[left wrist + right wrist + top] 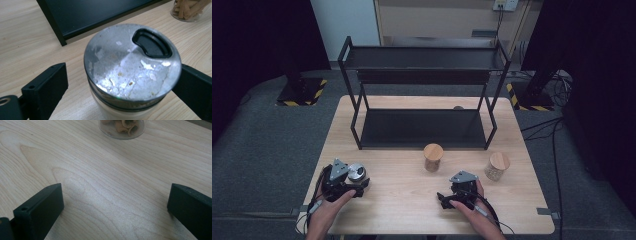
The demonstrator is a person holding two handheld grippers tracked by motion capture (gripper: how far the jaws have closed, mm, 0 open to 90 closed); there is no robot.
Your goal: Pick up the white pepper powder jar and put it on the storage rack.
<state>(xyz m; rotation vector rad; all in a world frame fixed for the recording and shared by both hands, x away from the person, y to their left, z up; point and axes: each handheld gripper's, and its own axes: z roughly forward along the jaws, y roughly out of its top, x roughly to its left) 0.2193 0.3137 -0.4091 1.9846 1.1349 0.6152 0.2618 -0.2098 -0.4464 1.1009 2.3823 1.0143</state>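
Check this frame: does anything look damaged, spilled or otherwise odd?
One thing: the metal lid of the jar between the left gripper's open jaws looks worn, its silver surface scuffed and flecked with pale flakes. Nothing is spilled on the table, and the two wooden-lidded jars stand upright.

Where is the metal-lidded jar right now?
In the high view the jar stands at the table's front left, between the open jaws of the left gripper, in front of the rack.
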